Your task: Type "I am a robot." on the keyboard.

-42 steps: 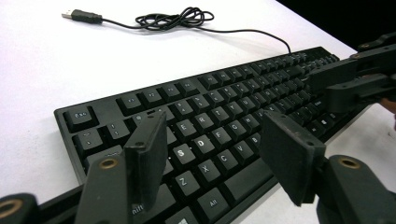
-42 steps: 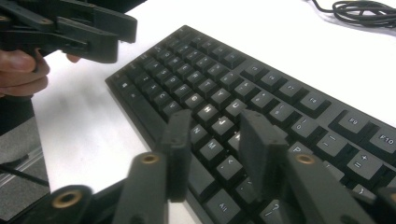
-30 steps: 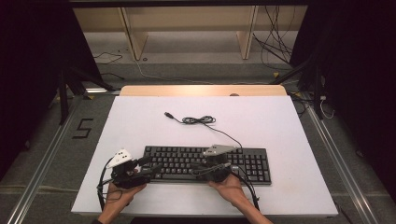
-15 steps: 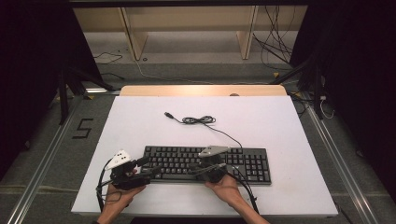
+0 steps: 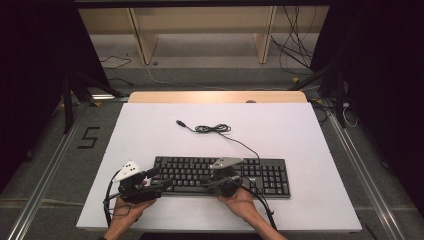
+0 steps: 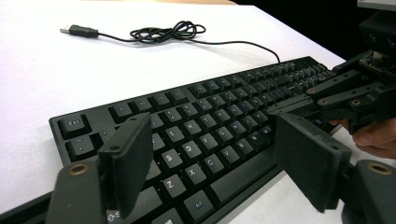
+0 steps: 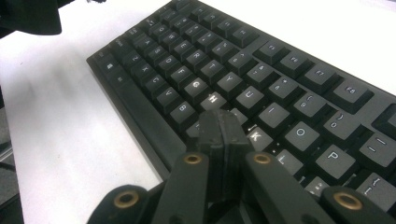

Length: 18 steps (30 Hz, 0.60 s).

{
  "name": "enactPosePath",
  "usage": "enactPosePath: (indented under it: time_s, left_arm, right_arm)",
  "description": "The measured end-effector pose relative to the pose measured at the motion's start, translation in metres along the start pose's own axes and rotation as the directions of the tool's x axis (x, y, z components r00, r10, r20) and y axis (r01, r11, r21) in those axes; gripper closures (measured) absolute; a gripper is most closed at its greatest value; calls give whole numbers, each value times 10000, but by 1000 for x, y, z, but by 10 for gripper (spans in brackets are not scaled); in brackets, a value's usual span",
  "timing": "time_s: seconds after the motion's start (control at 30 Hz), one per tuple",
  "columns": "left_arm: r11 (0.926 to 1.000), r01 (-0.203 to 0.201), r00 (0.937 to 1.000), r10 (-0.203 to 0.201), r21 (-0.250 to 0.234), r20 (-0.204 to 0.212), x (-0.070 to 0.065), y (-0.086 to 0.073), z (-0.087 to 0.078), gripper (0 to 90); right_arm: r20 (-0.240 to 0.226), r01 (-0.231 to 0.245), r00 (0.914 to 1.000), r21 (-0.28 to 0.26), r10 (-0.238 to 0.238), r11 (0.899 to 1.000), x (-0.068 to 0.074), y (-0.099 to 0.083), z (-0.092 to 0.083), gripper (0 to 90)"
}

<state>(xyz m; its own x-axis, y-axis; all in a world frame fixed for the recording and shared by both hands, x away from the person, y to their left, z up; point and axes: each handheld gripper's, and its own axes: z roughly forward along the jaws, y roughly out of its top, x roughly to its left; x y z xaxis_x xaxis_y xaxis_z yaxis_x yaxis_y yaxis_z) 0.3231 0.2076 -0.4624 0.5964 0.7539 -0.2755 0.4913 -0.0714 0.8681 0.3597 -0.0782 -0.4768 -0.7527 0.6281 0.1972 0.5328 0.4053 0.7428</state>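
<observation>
One black keyboard (image 5: 220, 175) lies near the front edge of the white table (image 5: 310, 135), its long side running left to right, and both grippers work at its front row. In the high view the keys are too small to read and the front edge is partly covered by the two grippers. The right gripper view makes the legends plain: the right gripper (image 7: 219, 128) has its two jaws pressed flat together with nothing between them, and the joined tip sits over the keys just below H and beside K, though whether it touches a key cannot be told. The left gripper (image 6: 210, 154) stands at the keyboard's left front corner with its jaws spread wide, having just been opening; keys lie between them, but the pads press on nothing. That view also shows the right gripper farther off, with part of a hand (image 6: 378, 137) cut off at the frame's edge. One thin cable (image 5: 235, 140) runs from the keyboard's back edge to a loose coil and a plug (image 5: 181, 123) lying on bare table.
</observation>
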Motion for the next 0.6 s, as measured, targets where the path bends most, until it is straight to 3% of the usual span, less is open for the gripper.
enactPosePath:
  time_s: [0.6]
  left_arm:
    - [9999, -102, 9999, 102, -11, 20, -1, 0, 0, 273]
  right_arm:
    - [39, 4, 10000, 249, -5, 9997, 0, -2, 5, 900]
